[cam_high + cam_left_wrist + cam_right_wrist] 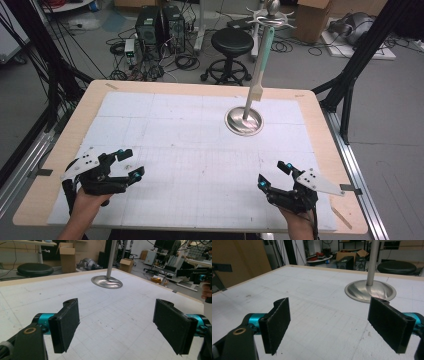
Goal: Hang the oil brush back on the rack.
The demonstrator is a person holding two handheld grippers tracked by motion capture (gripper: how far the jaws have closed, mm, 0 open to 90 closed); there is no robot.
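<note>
A metal stand with a round dished base (244,121) rises from the white gridded mat (200,150) at the right of centre. From a hook at its top hangs a spatula (262,62) with a teal handle and a pale blade. My left gripper (132,162) rests near the mat's front left, open and holding nothing. My right gripper (271,174) sits at the front right, also open and holding nothing. In the left gripper view the jaws (118,325) stand wide apart, with the stand base (107,281) ahead. The right gripper view has its jaws (332,325) wide apart below the base (370,291).
The wooden table edge (75,112) frames the mat. Behind the table stand a black stool (232,41), computer towers (160,25), loose cables and cardboard boxes (312,17). Black frame legs (350,85) stand at both sides.
</note>
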